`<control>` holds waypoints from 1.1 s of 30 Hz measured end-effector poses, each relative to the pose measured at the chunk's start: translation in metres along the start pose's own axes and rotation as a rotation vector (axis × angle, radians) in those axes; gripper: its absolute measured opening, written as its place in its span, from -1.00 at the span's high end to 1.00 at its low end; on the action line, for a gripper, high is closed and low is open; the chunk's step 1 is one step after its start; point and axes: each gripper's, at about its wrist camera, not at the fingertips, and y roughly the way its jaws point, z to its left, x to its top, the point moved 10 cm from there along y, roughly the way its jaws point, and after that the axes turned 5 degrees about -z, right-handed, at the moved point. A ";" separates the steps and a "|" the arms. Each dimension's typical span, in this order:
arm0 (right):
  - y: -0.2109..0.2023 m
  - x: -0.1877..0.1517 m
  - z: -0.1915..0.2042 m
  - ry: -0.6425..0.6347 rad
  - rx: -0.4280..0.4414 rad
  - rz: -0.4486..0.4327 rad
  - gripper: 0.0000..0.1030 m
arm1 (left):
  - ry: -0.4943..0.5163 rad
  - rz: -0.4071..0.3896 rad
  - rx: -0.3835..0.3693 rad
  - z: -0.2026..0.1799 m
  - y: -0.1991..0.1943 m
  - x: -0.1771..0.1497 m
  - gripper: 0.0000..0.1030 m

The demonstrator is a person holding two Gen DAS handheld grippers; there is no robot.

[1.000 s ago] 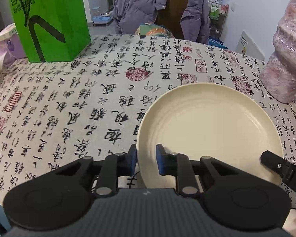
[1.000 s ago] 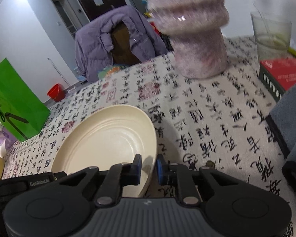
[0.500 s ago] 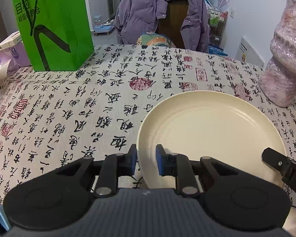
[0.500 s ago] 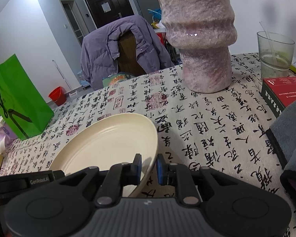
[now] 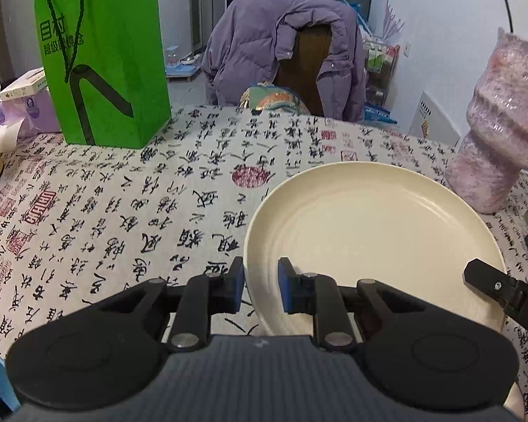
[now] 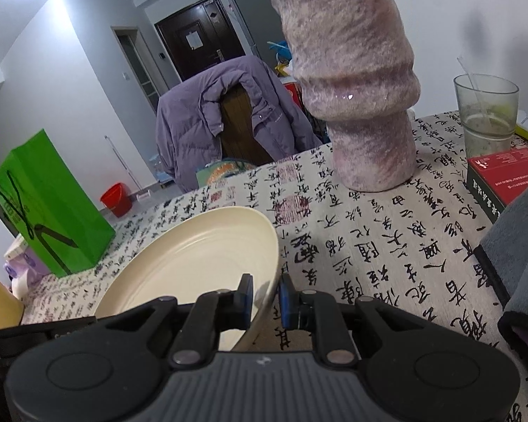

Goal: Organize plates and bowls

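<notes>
Observer: Plate status?

Operator: Round cream plastic plate (image 5: 373, 242) is sitting between both my grippers, near the middle of the calligraphy-print tablecloth (image 5: 123, 218). My left gripper (image 5: 261, 286) is pinching its left rim, nearly closed; my right gripper (image 6: 265, 299) is pinching the right rim the same way.

Observer: What has changed?

Operator: I'm raising it. Compared with a second ago, the green paper bag (image 5: 105, 56) and the mottled pink ceramic vase (image 6: 355, 81) are sitting lower and showing more fully, and the plate is tilting clear of the cloth. I judge that I'm now carrying it towards wherever the stack belongs.
</notes>
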 end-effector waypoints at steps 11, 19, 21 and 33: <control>-0.014 0.008 0.011 0.011 0.039 -0.046 0.71 | -0.019 -0.034 -0.025 0.011 -0.019 0.007 0.60; -0.026 0.011 0.025 -0.016 0.045 -0.080 0.72 | -0.045 -0.020 -0.033 0.020 -0.030 0.006 0.60; -0.030 0.012 0.028 -0.023 0.051 -0.089 0.72 | -0.049 -0.020 -0.043 0.023 -0.033 0.007 0.60; -0.052 0.010 0.043 -0.006 0.081 -0.113 0.72 | -0.030 -0.053 -0.091 0.036 -0.055 0.017 0.60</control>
